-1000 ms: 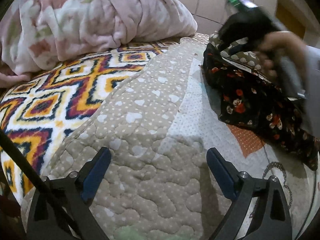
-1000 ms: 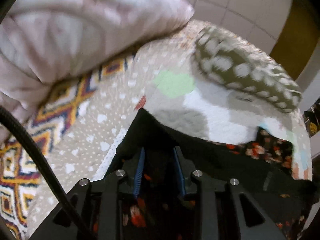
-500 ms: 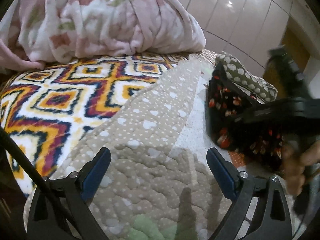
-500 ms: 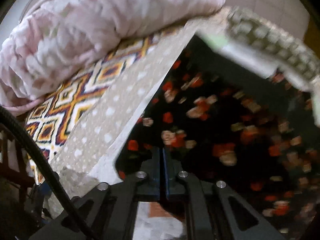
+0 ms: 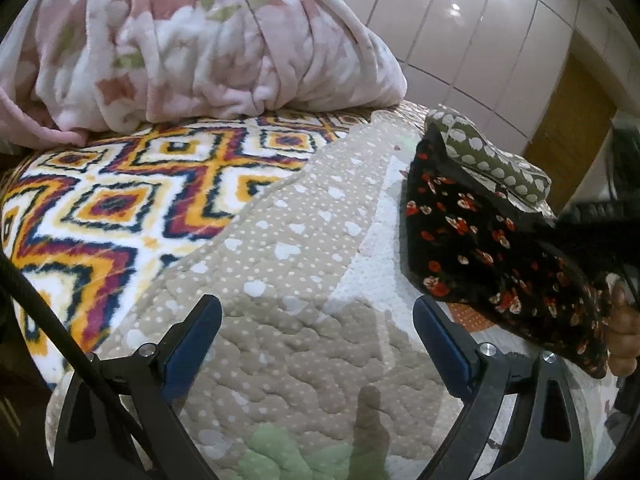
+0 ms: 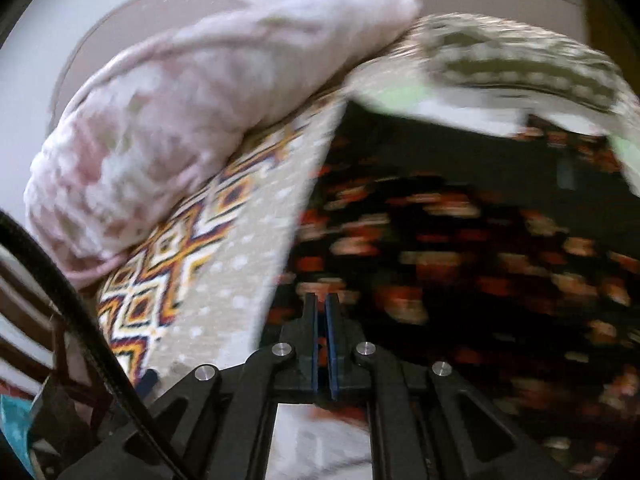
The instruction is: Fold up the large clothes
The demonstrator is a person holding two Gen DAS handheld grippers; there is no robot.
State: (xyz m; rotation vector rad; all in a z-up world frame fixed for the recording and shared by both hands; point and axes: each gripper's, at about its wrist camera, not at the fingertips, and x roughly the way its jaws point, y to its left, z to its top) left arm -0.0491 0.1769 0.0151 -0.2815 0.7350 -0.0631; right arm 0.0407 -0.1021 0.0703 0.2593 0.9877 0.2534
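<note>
1. Where the left gripper (image 5: 316, 344) hangs over the near edge of the bed, its blue-padded jaws stand wide apart with nothing between them, only the beige quilt (image 5: 280, 272) with white hearts and dots below.
2. Just beyond, on the right side, a hand (image 5: 622, 332) shows at the edge of the left wrist view, touching the black floral garment (image 5: 480, 248).
3. That garment is lifted off the quilt and stretched taut from its far corner toward the right; it covers part of the quilt and of the white dotted patch (image 5: 372, 264) beneath.
4. Seen from the right wrist camera (badly blurred), the right gripper (image 6: 322, 312) has its jaws pressed nearly together on the garment's near edge, having just finished closing; the dark flowered cloth fills the view beyond its fingertips.
5. Left of the quilt lies a diamond-patterned blanket (image 5: 112, 208) in orange, purple and white.
6. Behind the garment sits an olive pillow (image 5: 488, 160) with white spots, its near side partly hidden by the cloth.
7. Farthest back, a pink fleece comforter (image 5: 192, 40) is heaped on the patterned blanket, before pale wardrobe panels (image 5: 472, 28) and a wooden door (image 5: 568, 120).
</note>
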